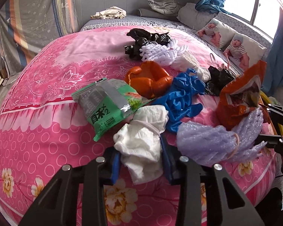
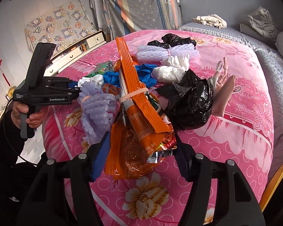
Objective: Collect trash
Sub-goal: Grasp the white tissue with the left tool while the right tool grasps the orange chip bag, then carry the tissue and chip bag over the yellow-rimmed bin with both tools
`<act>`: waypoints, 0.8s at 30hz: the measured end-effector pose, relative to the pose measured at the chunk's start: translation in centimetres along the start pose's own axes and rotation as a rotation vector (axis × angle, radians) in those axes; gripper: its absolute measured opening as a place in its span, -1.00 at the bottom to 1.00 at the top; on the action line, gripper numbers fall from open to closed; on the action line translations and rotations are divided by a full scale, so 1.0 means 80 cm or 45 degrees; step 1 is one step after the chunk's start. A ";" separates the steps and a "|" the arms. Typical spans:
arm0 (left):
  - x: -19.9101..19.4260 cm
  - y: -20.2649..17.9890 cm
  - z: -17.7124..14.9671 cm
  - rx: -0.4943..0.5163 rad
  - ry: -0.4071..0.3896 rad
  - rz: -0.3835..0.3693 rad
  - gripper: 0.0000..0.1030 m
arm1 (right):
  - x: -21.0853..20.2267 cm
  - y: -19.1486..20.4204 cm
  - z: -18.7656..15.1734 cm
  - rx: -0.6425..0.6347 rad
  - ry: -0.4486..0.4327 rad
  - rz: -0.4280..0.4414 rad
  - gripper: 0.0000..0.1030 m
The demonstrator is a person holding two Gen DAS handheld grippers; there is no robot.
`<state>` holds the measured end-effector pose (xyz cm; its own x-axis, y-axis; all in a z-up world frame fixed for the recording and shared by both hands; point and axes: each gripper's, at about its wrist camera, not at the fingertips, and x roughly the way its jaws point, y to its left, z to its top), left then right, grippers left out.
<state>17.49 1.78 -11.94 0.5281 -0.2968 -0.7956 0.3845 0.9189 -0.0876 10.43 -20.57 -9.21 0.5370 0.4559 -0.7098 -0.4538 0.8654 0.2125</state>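
Observation:
My left gripper (image 1: 141, 164) is shut on a crumpled white tissue (image 1: 141, 141), its blue pads pressing both sides of it. Beyond it lie a green snack packet (image 1: 107, 105), orange peel (image 1: 149, 79), blue gloves (image 1: 183, 98) and a purple foam net (image 1: 207, 141). My right gripper (image 2: 140, 156) is shut on an orange snack wrapper (image 2: 137, 131) bound with a rubber band (image 2: 134, 94). A black plastic bag (image 2: 190, 105) sits just right of the wrapper. In the right wrist view a hand holds the left gripper (image 2: 75, 92) at the pile's left side.
All the trash lies on a pink floral quilt (image 1: 47, 113) on a bed. Baby-print pillows (image 1: 235, 43) and a bagged plush tiger (image 1: 164, 1) line the far side. More black bags (image 1: 147, 37), a white foam net (image 1: 160, 52) and a pink pouch (image 2: 224, 94) lie further back.

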 end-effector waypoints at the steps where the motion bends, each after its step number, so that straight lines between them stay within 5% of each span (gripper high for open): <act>1: 0.000 0.001 0.000 -0.010 0.000 -0.005 -0.37 | 0.001 0.000 0.000 0.005 -0.002 -0.002 0.07; 9: -0.013 0.009 -0.006 -0.068 -0.020 -0.042 -0.44 | -0.009 0.005 -0.001 0.035 -0.052 -0.014 -0.52; 24: -0.089 0.023 -0.017 -0.144 -0.253 -0.112 -0.44 | -0.100 0.024 -0.001 0.118 -0.381 -0.051 -0.54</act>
<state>13.43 5.92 -7.22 0.6395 -0.4117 -0.6493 0.3542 0.9073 -0.2264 5.17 -22.56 -3.16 0.7446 0.4503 -0.4928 -0.3688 0.8928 0.2585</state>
